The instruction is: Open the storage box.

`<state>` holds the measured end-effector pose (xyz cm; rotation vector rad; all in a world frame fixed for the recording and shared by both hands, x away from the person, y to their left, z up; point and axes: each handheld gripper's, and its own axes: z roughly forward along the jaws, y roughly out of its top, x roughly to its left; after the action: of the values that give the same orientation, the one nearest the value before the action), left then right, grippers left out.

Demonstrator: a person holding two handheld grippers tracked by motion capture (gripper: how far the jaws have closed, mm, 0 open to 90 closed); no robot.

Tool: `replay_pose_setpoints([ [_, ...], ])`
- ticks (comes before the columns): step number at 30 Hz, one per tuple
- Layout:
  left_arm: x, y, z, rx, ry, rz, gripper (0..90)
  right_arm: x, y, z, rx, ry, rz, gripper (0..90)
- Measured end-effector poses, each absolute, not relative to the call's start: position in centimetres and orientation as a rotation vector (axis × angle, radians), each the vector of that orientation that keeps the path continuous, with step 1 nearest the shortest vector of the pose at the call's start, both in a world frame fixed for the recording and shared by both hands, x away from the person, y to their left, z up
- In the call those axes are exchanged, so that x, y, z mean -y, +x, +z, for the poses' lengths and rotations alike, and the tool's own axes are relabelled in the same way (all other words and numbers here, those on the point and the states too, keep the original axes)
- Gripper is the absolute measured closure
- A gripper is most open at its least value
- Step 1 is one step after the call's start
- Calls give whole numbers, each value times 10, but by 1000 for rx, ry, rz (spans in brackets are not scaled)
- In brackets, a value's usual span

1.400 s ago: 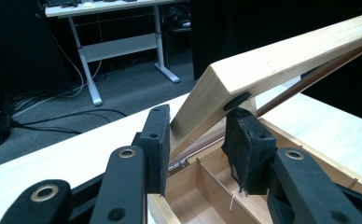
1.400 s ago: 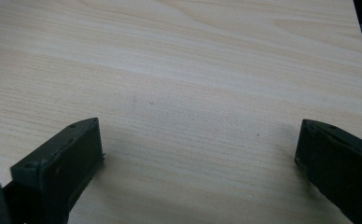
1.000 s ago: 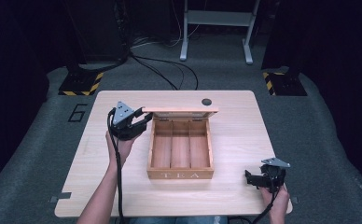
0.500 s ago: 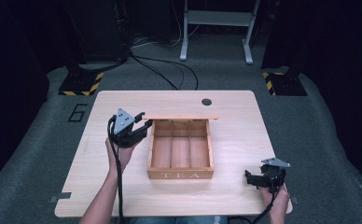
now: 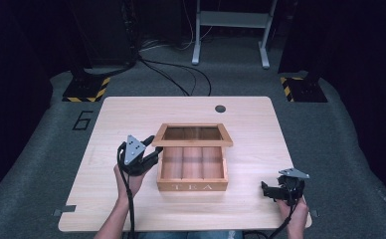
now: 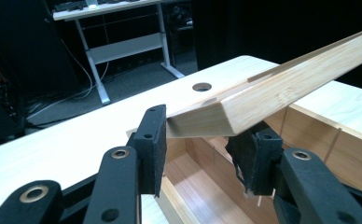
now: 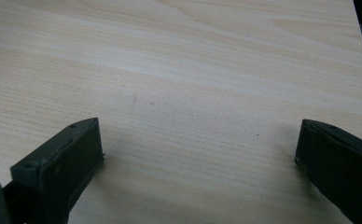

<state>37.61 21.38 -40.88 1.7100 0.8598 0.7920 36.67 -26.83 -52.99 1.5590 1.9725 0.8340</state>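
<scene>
Your right claw (image 5: 273, 190) rests released on the table (image 5: 131, 114), well apart from the work. Your left claw (image 6: 202, 147) has just been easing open around the lid's (image 6: 281, 84) corner; lid hangs half-lowered over the tea box (image 5: 192, 172) beyond. What's left: closing it fully.

1. A light wooden table (image 5: 106, 199) with a round cable hole (image 5: 220, 108) near its far edge.
2. Grey floor (image 5: 360, 164) marked with the number 6 (image 5: 83, 120).
3. Black cables (image 5: 171, 74) trail across it.
4. Yellow-and-black striped bases (image 5: 86, 89) flank a white metal stand (image 5: 231, 30).
</scene>
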Motion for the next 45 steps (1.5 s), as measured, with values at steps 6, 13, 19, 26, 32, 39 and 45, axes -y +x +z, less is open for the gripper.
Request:
replay_pose_setpoints([
  [6,-216,371,-421,-874,1707,740,550,268,367,-530,-1972,1559,834,2],
  [13,-218,366,-436,-888,1714,695,525,268,367,-530,-1972,1559,834,2],
  [19,-219,361,-452,-903,1732,656,506,268,367,-530,-1972,1559,834,2],
  [26,-220,358,-471,-928,1743,590,485,268,367,-530,-1972,1559,834,2],
  [32,-221,358,-482,-964,1746,551,435,268,367,-530,-1972,1559,834,2],
  [39,-224,358,-488,-983,1773,508,388,268,367,-530,-1972,1559,834,2],
  [45,-226,357,-490,-992,1773,475,361,268,367,-530,-1972,1559,834,2],
])
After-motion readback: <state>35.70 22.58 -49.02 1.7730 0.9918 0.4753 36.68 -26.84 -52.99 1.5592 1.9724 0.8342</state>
